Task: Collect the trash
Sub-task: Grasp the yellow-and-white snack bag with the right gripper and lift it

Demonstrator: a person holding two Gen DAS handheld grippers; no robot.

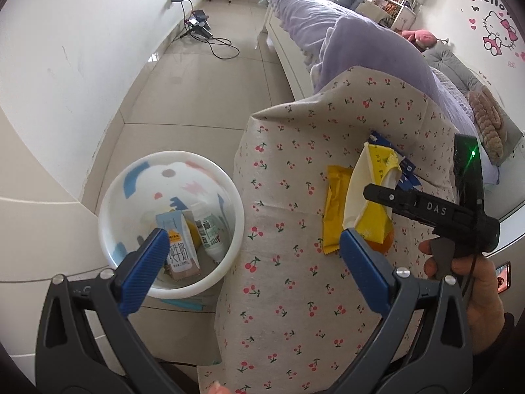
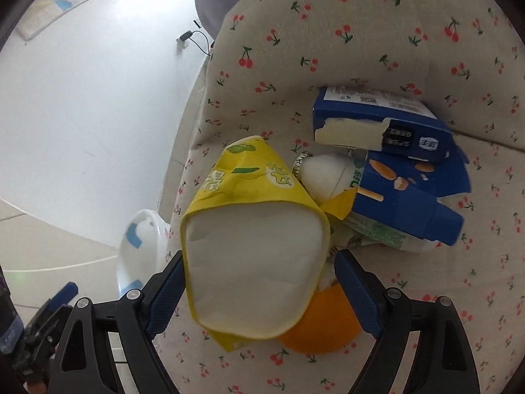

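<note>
While the cherry-print cloth (image 1: 295,197) on the desk carries the remaining trash, I keep the white bin (image 1: 170,226) on the floor just beside it, cartons already inside. My left claw (image 1: 252,256) hangs open and empty above both. My right claw (image 2: 259,279) is spread around the yellow wrapper (image 2: 256,262), not pinching. Next, I judge, squeeze, lift, carry to the bin.
</note>
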